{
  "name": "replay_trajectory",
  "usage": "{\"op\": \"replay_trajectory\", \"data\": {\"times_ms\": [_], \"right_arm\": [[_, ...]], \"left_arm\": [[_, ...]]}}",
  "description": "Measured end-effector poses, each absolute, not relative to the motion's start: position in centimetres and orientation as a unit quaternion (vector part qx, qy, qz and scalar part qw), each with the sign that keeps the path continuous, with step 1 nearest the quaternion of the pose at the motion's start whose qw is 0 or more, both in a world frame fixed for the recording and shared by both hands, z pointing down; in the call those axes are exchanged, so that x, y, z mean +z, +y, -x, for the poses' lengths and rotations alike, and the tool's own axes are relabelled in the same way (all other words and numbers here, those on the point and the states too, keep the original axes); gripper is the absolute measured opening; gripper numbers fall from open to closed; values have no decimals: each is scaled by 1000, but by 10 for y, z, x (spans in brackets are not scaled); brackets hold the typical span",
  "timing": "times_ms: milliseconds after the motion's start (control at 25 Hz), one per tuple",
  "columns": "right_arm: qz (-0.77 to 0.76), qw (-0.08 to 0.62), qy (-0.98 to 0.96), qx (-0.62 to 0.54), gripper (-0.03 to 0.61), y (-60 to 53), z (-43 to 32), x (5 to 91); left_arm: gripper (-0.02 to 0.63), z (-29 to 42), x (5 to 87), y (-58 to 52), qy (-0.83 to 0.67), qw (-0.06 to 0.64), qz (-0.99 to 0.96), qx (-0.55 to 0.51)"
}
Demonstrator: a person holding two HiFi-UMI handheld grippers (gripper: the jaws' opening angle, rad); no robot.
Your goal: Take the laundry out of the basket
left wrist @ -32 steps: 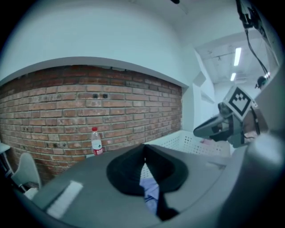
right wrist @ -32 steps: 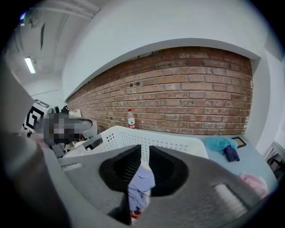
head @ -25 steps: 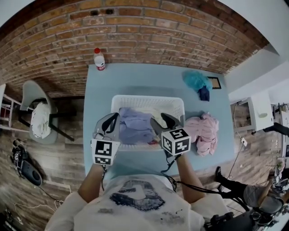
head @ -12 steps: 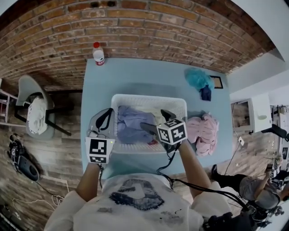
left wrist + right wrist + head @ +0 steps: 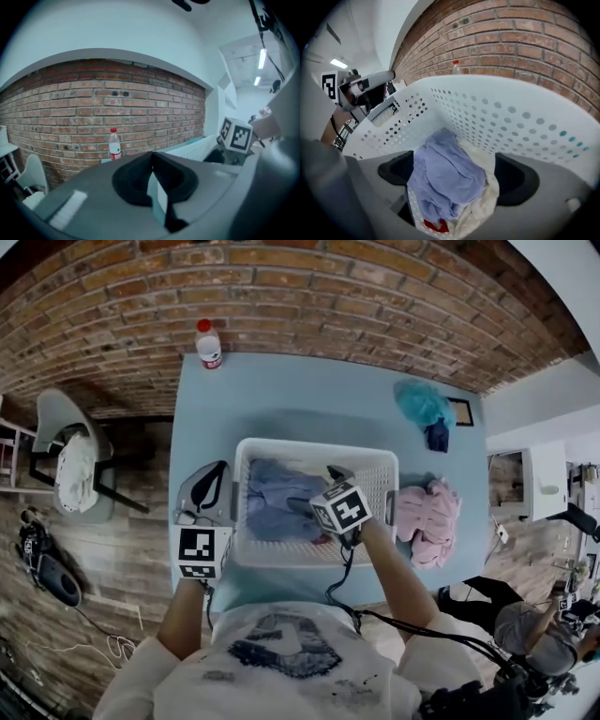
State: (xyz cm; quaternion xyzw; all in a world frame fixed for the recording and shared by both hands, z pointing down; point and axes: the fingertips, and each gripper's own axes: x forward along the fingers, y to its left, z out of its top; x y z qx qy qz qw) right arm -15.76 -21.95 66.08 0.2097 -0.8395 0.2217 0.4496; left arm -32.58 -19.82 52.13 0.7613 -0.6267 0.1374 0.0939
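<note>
the right gripper [image 5: 314,489] points down into the white basket [image 5: 309,444]; its fingers have just been opening and stand wide apart, with a lavender cloth [image 5: 445,180] lying loose between them, not pinched, on a cream cloth [image 5: 483,206] and a bit of red fabric [image 5: 433,227]. the left gripper [image 5: 152,161] has its fingers pressed together on nothing, just outside the basket's left wall over the blue table [image 5: 281,395]. a pink garment [image 5: 427,517] lies on the table just right of the basket.

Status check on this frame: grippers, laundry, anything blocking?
Right gripper inside basket, jaws just opened, lilac garment between them, not gripped. Left gripper shut, empty, outside basket's left wall. Nothing blocking.
</note>
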Motion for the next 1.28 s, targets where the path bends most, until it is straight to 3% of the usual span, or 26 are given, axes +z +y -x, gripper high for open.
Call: {"op": "replay_trajectory", "data": {"times_ms": [560, 1000, 1280], "right_arm": [[-36, 583, -800, 139, 537, -204, 174, 730], [93, 598, -786, 125, 538, -162, 174, 745], [96, 599, -787, 110, 554, -153, 182, 753]], "left_arm": [[-9, 353, 552, -206, -634, 133, -749, 136], [-9, 365, 571, -213, -638, 155, -741, 139], [-9, 361, 574, -213, -630, 162, -746, 143]]}}
